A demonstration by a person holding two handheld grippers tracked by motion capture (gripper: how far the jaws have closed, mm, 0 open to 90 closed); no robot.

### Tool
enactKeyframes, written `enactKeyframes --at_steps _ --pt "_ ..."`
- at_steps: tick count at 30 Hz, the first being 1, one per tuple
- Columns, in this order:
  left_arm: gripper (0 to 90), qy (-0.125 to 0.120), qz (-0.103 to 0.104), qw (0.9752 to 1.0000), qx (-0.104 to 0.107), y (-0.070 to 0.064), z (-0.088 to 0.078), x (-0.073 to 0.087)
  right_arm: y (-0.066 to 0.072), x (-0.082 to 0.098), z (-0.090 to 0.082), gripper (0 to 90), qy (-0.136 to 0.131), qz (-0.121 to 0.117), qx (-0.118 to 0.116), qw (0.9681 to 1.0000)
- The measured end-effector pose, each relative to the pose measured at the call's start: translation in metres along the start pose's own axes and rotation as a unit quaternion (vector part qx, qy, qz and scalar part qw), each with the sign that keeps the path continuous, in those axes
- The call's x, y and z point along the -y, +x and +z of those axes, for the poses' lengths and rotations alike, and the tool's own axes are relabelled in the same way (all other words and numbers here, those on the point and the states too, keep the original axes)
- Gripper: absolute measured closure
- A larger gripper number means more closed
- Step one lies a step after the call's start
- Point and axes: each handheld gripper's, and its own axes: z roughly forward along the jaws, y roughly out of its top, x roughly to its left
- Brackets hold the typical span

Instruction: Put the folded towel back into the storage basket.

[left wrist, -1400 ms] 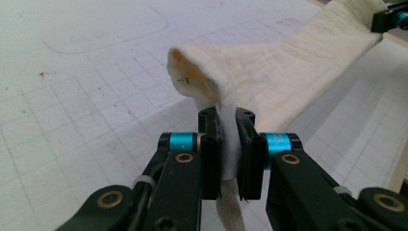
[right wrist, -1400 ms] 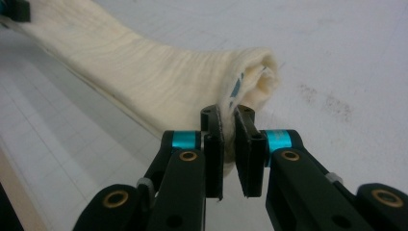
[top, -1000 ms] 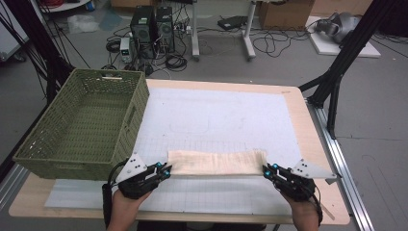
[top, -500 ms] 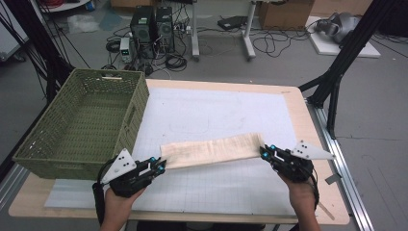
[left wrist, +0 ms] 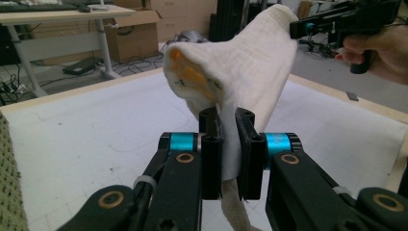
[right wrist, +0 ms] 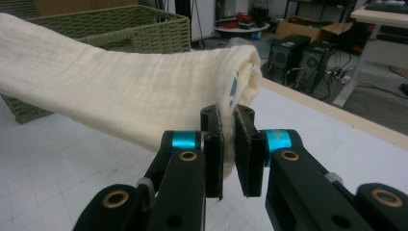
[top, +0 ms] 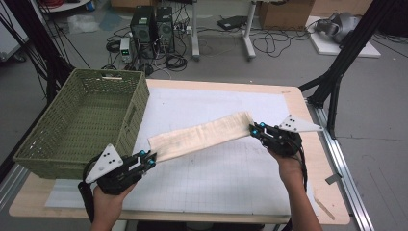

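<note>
Cream-coloured cloth, a long folded towel (top: pixel 201 135), hangs stretched in the air between the two tongs, clear of the white gridded mat (top: pixel 231 178) that covers the wooden tabletop (top: pixel 308 120). In the high view it runs as a slanted band from about eight o'clock up to about two o'clock across the middle of the mat.

The left tongs (top: pixel 148 159) sit at the lower left end of the band, at about seven o'clock on the tabletop, held in the person's left hand (top: pixel 108 202). In the left gripper view these tongs (left wrist: pixel 227 125) are clamped tight on the towel's end: the fabric is squeezed between the two black jaws, a little of it hangs below them, and the rest bulges up above, with a patch of orange showing in the fold (left wrist: pixel 192 77).

The right tongs (top: pixel 256 128) hold the upper right end, at about three o'clock, with the right hand (top: pixel 288 166) behind them. In the right gripper view the right tongs (right wrist: pixel 228 122) are likewise closed on the rolled edge of the towel (right wrist: pixel 120 91), the cloth pinched between the jaws and running off toward nine o'clock.

A green woven basket (top: pixel 43 154) stands on the left edge of the tabletop at about nine o'clock, just beside the towel's lower end and not touching it.
</note>
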Motion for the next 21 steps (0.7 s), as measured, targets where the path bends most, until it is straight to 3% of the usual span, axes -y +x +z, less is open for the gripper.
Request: enactKeyframes --at_steps 9,21 --pt "82.4 -0.016 0.0 0.9997 -0.018 0.006 -0.012 -0.007 -0.003 -0.027 0.027 83.2 -0.017 -0.012 -0.011 0.9997" --pt "82.4 -0.031 -0.005 0.9985 -0.045 0.015 -0.03 -0.012 -0.004 -0.064 0.074 83.1 -0.015 -0.032 -0.027 0.999"
